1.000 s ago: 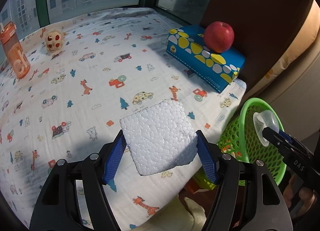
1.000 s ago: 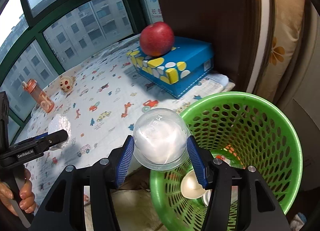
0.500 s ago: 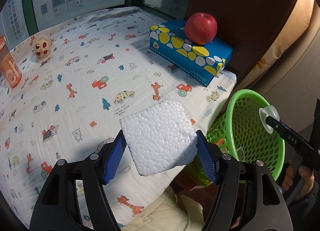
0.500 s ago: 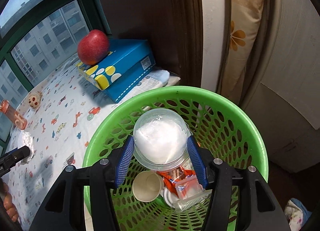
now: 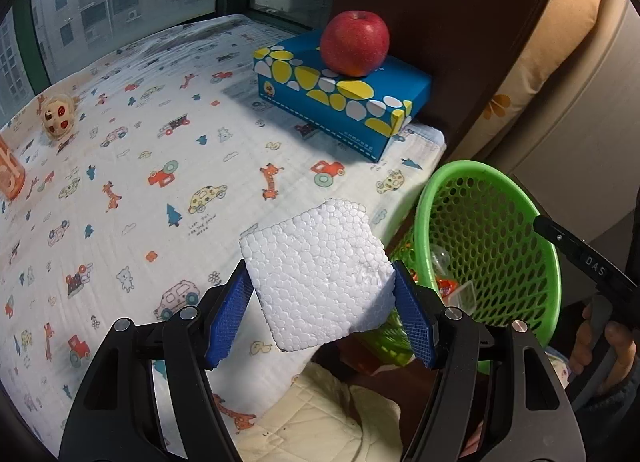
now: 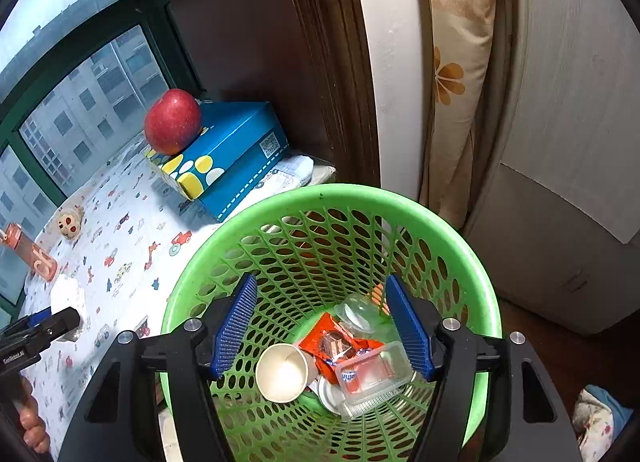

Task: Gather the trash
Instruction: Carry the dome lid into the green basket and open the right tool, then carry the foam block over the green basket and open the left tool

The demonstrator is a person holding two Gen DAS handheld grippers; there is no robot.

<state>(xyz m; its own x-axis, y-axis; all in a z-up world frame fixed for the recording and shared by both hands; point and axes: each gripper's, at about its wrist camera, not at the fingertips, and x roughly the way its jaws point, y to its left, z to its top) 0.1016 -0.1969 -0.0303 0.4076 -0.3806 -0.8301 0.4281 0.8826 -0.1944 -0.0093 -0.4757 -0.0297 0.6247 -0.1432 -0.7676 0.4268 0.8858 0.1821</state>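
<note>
step: binning trash | left gripper [image 5: 320, 302] clamped on styrofoam block [image 5: 318, 274] | right gripper [image 6: 322, 322] apart, empty, above green basket [image 6: 460, 238] | next: carry block over basket rim, release

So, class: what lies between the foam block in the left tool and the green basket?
In the left wrist view, only the tool's right blue pad sits between the foam block and the green basket; nothing else intervenes.
</note>
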